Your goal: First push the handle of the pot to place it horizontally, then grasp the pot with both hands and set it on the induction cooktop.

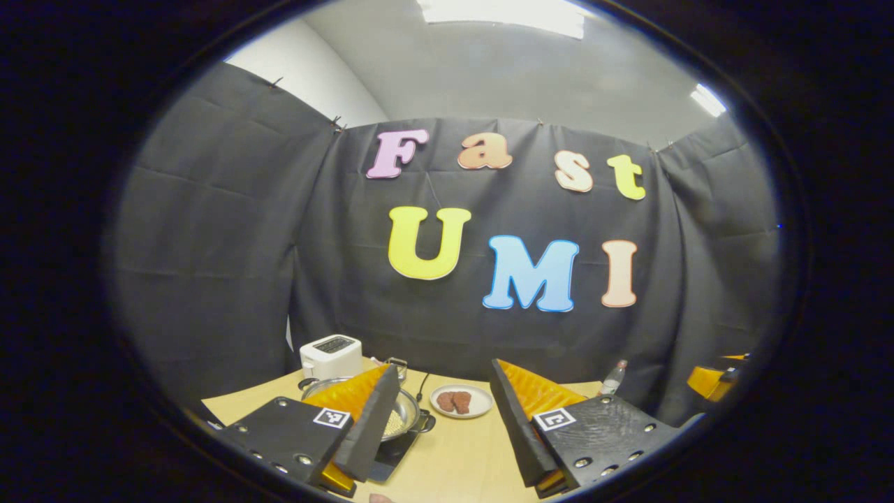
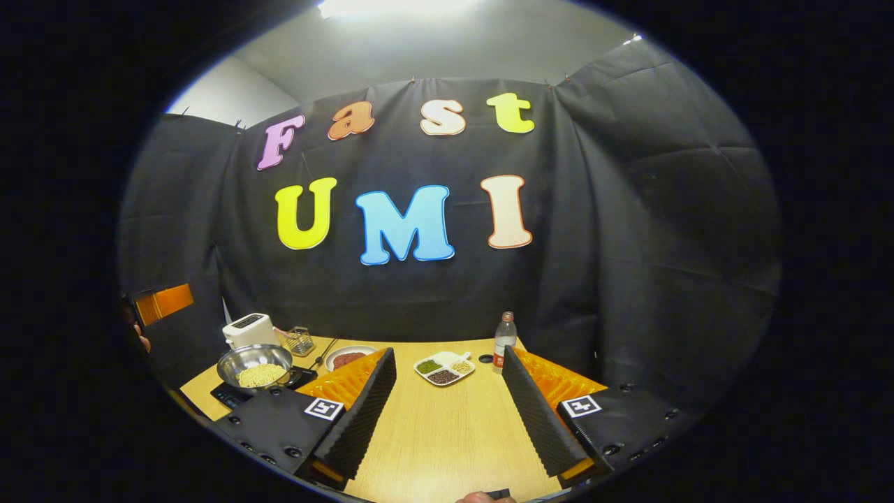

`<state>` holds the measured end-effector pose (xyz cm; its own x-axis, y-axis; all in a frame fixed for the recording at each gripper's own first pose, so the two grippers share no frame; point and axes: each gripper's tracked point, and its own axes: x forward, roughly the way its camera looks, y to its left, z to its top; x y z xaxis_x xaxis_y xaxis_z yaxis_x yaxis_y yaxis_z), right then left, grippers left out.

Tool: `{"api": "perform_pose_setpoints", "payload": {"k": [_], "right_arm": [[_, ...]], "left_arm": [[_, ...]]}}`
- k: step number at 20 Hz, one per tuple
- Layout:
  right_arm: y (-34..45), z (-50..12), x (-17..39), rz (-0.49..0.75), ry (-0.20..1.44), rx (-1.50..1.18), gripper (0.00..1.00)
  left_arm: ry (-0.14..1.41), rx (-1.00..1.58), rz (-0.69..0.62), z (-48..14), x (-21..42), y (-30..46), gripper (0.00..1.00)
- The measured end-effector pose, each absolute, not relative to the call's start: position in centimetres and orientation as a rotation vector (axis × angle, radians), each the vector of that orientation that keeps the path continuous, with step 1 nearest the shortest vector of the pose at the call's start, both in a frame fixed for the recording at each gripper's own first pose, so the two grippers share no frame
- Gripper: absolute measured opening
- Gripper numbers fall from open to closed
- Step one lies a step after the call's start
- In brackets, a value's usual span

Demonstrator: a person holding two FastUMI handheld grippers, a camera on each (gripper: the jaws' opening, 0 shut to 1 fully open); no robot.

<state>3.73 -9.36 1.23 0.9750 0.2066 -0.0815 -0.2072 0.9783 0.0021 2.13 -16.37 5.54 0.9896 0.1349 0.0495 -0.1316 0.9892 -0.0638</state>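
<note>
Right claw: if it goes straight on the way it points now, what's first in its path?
Probably the divided dish of beans and grains, lying just left of the midline between the open right claw's fingers, with bare table before it. The bottle stands right of the line. Depth is unclear, so take it as a guess.

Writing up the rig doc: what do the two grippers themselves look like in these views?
Both match: the left gripper and right gripper each have two wedge-shaped fingers with ribbed inner faces, on flat black carriage plates with round screw heads. Each plate carries a square black-and-white fiducial marker. No cables or sleeves visible.
</note>
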Motion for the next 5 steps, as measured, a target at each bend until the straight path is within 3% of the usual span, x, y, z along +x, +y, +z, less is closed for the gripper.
{"api": "perform_pose_setpoints", "payload": {"k": [5], "right_arm": [[-8.1,1.5,1.9,0.168,0.049,-0.020,0.97]], "left_arm": [[-0.114,-0.032,0.105,7.9,0.2,-15.3,0.75]]}}
